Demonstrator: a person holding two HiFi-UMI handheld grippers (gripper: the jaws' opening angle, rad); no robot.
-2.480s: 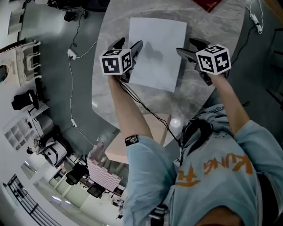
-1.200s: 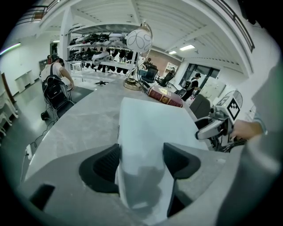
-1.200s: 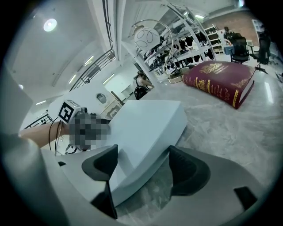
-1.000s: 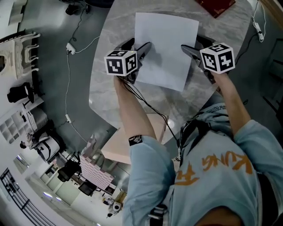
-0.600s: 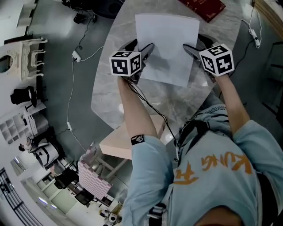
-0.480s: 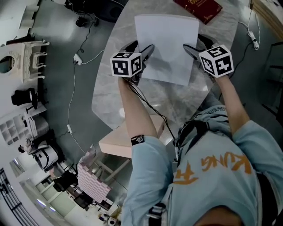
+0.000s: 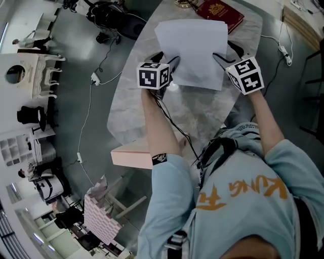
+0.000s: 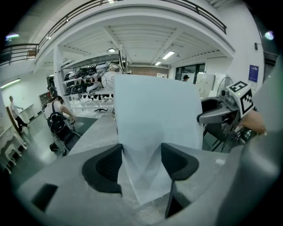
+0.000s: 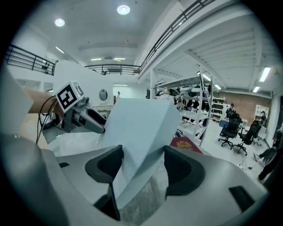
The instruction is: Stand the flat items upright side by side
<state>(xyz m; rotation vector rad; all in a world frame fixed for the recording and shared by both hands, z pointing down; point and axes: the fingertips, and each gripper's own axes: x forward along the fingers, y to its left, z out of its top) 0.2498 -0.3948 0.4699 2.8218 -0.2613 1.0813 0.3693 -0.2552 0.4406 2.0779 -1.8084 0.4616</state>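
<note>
Head view showed the white flat panel (image 7: 195,43) held clear of the marble table (image 7: 202,109), with the left gripper (image 7: 166,59) on its left edge and the right gripper (image 7: 227,53) on its right edge. A red booklet (image 7: 221,14) lay flat on the table beyond the panel's far edge.

In the 2 gripper views each pair of jaws had just been closing. They stood part-way in, the panel filling the gap and both pads against it, so both tongs held the panel.

The step in hand looked like tipping this panel up onto 1 edge. To do it well, the 2 grips probably needed equal pressure, since the panel sat skewed between the right gripper's jaws and a looser side could let it twist. The lower edge should probably meet the table squarely, near the booklet but not on it, leaving room for that item to stand beside it. Letting go before the panel balanced risked it dropping flat.
</note>
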